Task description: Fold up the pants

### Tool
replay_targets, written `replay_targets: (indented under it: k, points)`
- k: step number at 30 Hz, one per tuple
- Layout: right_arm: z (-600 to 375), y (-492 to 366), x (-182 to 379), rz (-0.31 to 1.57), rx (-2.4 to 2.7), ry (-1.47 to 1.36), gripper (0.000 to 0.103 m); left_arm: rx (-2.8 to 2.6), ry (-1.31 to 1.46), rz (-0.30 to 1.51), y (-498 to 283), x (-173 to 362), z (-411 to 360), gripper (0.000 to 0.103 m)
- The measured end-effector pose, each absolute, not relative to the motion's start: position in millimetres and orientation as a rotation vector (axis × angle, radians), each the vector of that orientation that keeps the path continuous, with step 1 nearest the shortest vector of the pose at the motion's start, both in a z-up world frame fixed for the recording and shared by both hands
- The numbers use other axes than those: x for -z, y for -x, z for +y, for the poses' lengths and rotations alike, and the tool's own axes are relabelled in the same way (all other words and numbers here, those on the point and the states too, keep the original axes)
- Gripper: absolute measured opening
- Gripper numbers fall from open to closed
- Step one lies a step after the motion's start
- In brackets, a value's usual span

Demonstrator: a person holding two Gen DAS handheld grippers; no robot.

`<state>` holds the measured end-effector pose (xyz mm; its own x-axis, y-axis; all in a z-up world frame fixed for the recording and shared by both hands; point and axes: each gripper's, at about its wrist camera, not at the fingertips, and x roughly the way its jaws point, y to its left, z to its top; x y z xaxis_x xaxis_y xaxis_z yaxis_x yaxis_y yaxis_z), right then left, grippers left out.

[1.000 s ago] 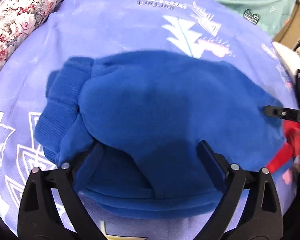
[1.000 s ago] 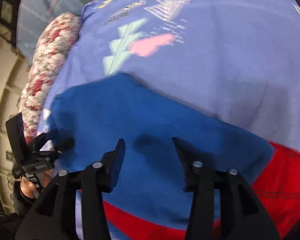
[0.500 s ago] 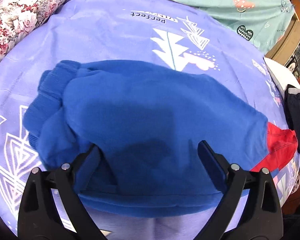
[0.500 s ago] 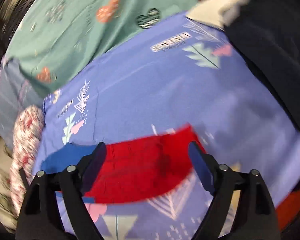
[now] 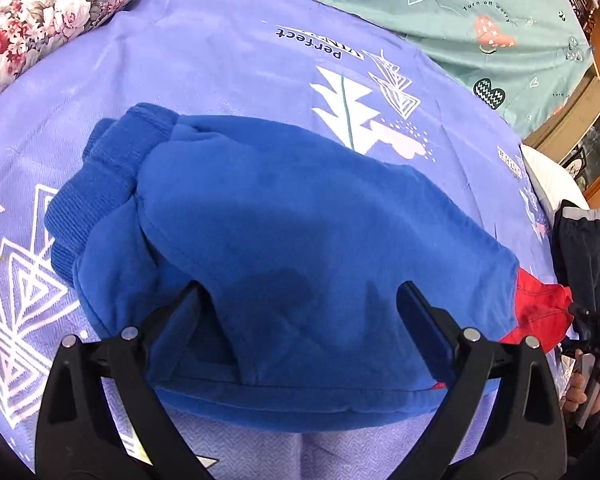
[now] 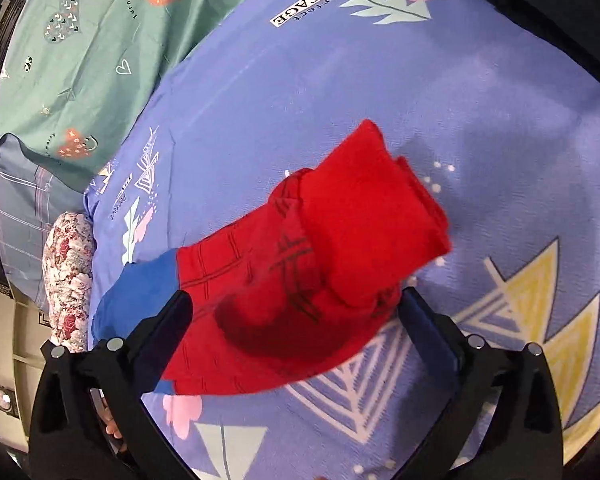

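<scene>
Here, pants (image 5: pixel 300 240) amid open bedspread (image 5: pixel 220 60)

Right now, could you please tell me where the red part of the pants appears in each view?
Left wrist view: red part at far right, beyond the blue fabric.
Right wrist view: red part fills the centre.
Shared landmark: the floral pillow.

The left wrist camera looked steeply down, close over the blue half of the pants (image 5: pixel 300 240), between its claw's (image 5: pixel 300 312) fingers. The right wrist camera looked down as near over the red end, facing toward the floral pillow (image 6: pixel 68 280). Both views shared the pants, the lilac bedspread (image 5: pixel 220 60) and the green sheet (image 6: pixel 80 60)
</scene>
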<state>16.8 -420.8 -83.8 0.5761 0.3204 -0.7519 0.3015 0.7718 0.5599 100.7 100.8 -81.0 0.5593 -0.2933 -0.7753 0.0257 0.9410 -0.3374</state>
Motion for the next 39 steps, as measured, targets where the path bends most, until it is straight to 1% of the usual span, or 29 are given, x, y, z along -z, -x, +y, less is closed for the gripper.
replay_targets:
  k: [3, 4, 5, 6, 7, 8, 9, 12, 13, 16, 17, 19, 20, 21, 22, 23, 25, 26, 28, 29, 32, 35, 36, 37, 39]
  points:
    - [-420, -15, 80, 0.976, -0.019, -0.736, 0.102, 0.196, 0.301, 0.96, -101, 81, 100, 0.098]
    - [-419, -13, 80, 0.979, 0.004, -0.731, 0.098, 0.2, 0.309, 0.959, -101, 81, 101, 0.098]
    - [-417, -13, 79, 0.985, 0.037, -0.723, 0.073, 0.205, 0.318, 0.958, -101, 81, 103, 0.099]
    - [-416, -12, 79, 0.993, 0.062, -0.71, 0.053, 0.208, 0.324, 0.957, -100, 81, 104, 0.099]
    - [-414, -10, 77, 0.987, 0.062, -0.697, 0.046, 0.211, 0.326, 0.956, -101, 82, 104, 0.099]
    - [-411, -10, 76, 0.985, 0.042, -0.705, 0.023, 0.217, 0.33, 0.955, -101, 82, 104, 0.1]
    - [-406, -9, 70, 0.972, 0.027, -0.693, 0.015, 0.22, 0.334, 0.953, -100, 82, 105, 0.1]
    - [-374, -6, 37, 0.901, 0.067, -0.503, 0.014, 0.235, 0.357, 0.947, -100, 82, 108, 0.101]
    - [-350, -7, 19, 0.868, 0.077, -0.381, 0.014, 0.238, 0.365, 0.944, -100, 82, 109, 0.101]
    - [-268, -12, -12, 0.796, 0.044, -0.064, 0.014, 0.25, 0.387, 0.935, -98, 82, 112, 0.101]
    - [-247, -14, -14, 0.791, 0.023, 0.005, 0.014, 0.255, 0.397, 0.931, -97, 82, 113, 0.101]
    - [-200, -24, -7, 0.804, -0.06, 0.107, 0.018, 0.262, 0.416, 0.925, -97, 82, 115, 0.101]
    - [-174, -31, 4, 0.829, -0.118, 0.15, 0.026, 0.267, 0.425, 0.923, -97, 83, 117, 0.101]
    - [-152, -39, 21, 0.868, -0.188, 0.194, 0.047, 0.273, 0.435, 0.919, -96, 83, 118, 0.101]
    - [-139, -44, 34, 0.901, -0.238, 0.222, 0.058, 0.278, 0.447, 0.916, -96, 83, 120, 0.101]
    - [-125, -48, 54, 0.953, -0.288, 0.258, 0.064, 0.284, 0.458, 0.913, -95, 84, 121, 0.101]
    - [-117, -52, 76, 1.031, -0.304, 0.279, 0.064, 0.295, 0.476, 0.91, -94, 85, 124, 0.101]
    - [-119, -49, 75, 1.024, -0.311, 0.279, 0.065, 0.3, 0.485, 0.906, -94, 85, 125, 0.101]
    - [-130, -40, 55, 1.001, -0.381, 0.223, 0.066, 0.305, 0.494, 0.905, -94, 85, 126, 0.101]
    - [-136, -36, 43, 0.984, -0.408, 0.194, 0.068, 0.306, 0.495, 0.905, -94, 85, 126, 0.101]
    - [-147, -30, 11, 0.91, -0.444, 0.14, 0.078, 0.307, 0.497, 0.903, -93, 84, 125, 0.101]
    - [-150, -44, 3, 0.902, -0.394, 0.145, 0.078, 0.312, 0.509, 0.899, -93, 84, 127, 0.101]
    - [-146, -54, 6, 0.918, -0.376, 0.147, 0.076, 0.311, 0.508, 0.9, -93, 84, 127, 0.101]
    - [-142, -64, 12, 0.947, -0.385, 0.141, 0.073, 0.309, 0.505, 0.901, -93, 84, 126, 0.101]
    - [-129, -81, 24, 1.003, -0.4, 0.143, 0.057, 0.307, 0.501, 0.901, -94, 84, 125, 0.101]
